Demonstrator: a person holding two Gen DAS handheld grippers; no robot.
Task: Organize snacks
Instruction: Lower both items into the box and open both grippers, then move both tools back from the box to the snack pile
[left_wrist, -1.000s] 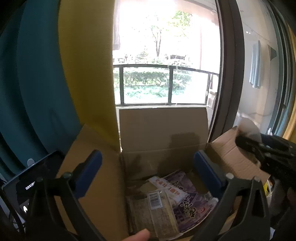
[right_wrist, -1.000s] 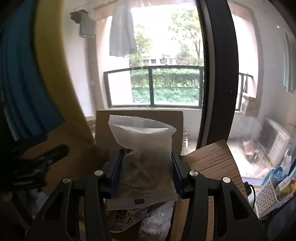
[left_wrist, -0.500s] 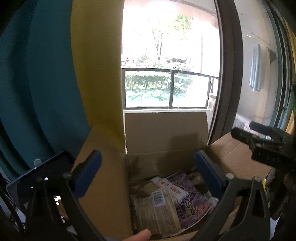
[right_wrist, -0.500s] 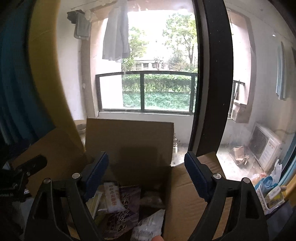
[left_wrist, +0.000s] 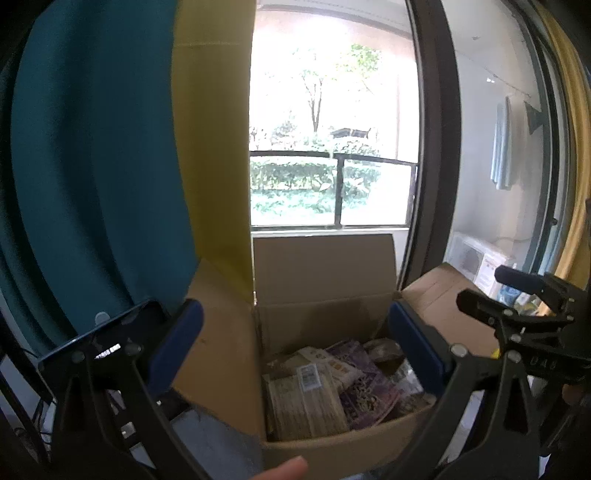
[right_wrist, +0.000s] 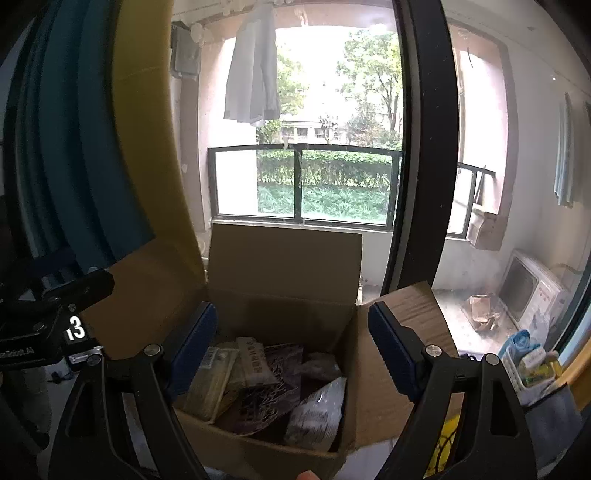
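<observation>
Both grippers — left (left_wrist: 295, 345) and right (right_wrist: 291, 345) — hang over the open cardboard box (right_wrist: 284, 266) with jaws spread and empty, the snack packets (right_wrist: 266, 384) lying inside where they belong.

The near wall of the cardboard box (right_wrist: 258, 448) hides the lower ends of the snack packets (right_wrist: 255, 391) inside it. Printing on the purple packet (left_wrist: 364, 387) is too small to read. The bottom edge cuts off a fingertip (left_wrist: 284, 469). The phone screen (left_wrist: 99, 350) sits partly behind the left tool (left_wrist: 295, 350).
</observation>
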